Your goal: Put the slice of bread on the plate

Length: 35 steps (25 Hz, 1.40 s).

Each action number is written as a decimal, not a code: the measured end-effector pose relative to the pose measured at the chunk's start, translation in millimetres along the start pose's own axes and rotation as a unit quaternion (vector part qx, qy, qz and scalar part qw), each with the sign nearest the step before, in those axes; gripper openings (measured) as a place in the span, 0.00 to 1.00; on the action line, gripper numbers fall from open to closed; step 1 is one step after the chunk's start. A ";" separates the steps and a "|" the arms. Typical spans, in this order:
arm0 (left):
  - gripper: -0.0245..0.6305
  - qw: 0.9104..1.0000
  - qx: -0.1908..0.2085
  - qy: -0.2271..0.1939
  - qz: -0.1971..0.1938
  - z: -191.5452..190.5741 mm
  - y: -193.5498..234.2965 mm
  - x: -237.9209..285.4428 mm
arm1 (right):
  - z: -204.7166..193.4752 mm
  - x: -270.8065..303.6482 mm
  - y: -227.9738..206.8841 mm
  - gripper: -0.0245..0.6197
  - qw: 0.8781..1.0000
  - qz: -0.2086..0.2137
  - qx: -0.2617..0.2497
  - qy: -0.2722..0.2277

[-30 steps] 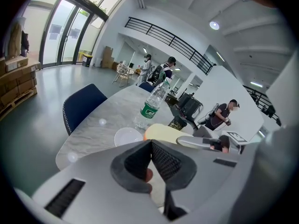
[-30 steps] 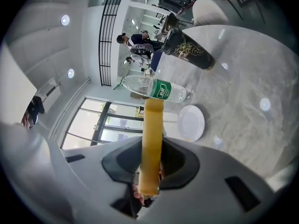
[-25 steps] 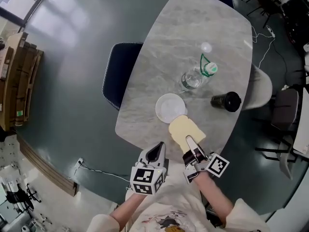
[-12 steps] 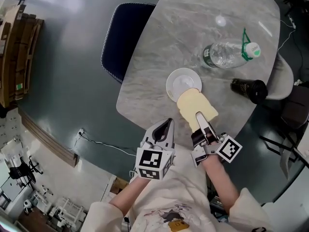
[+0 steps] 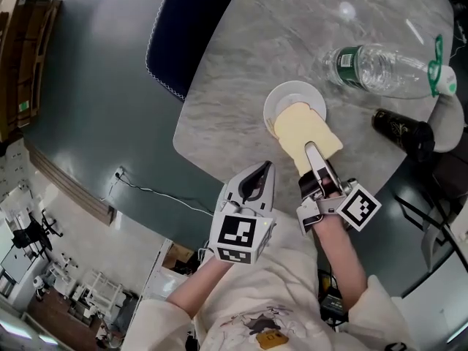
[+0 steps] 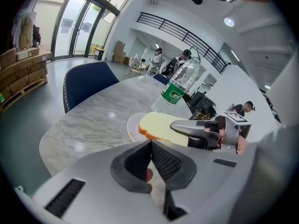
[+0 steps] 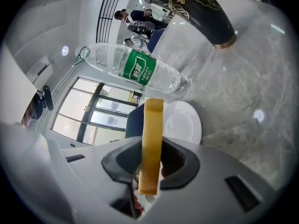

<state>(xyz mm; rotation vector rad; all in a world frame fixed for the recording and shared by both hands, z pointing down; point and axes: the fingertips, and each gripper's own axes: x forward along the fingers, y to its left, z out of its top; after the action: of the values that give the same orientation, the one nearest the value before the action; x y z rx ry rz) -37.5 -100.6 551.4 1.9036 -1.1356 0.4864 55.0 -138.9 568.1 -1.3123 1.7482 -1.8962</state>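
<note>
Marble table (image 5: 241,72): one plate (image 5: 292,92), one slice (image 5: 307,131)

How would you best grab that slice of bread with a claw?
Take the bread by its near edge, coming from the person's side, one pad on each flat face. It is a thin flat slab, so pinching across its thickness probably suits it, and the far end is left free to land on the plate. The right claw grips it so.
</note>
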 end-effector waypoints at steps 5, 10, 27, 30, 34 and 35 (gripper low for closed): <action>0.05 1.000 -0.017 0.002 0.003 -6.5 4.8 9.5 | 0.7 12.4 -9.0 0.18 1.000 -0.009 0.004 0.015; 0.05 1.000 -0.030 0.004 0.003 -12.6 11.0 15.6 | -3.8 24.5 -14.4 0.18 1.000 -0.011 0.012 0.024; 0.05 0.999 -0.036 0.014 -0.013 0.4 23.7 41.4 | 0.6 37.9 -12.1 0.19 0.984 -0.075 -0.145 0.069; 0.05 0.999 -0.038 0.014 -0.014 0.0 24.8 39.6 | 1.5 37.7 -10.8 0.30 0.969 -0.098 -0.212 0.084; 0.05 0.999 -0.037 0.009 -0.013 2.7 26.7 36.0 | 0.6 34.1 -13.5 0.36 0.951 -0.126 -0.269 0.091; 0.05 0.999 -0.036 0.009 -0.014 2.8 26.8 35.8 | 0.0 33.4 -14.3 0.37 0.944 -0.131 -0.289 0.095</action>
<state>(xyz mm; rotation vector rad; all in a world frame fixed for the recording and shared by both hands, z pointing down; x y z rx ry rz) -42.2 -127.9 586.6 1.8463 -1.0990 0.4402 41.6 -158.7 595.4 -1.6686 2.4689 -1.7459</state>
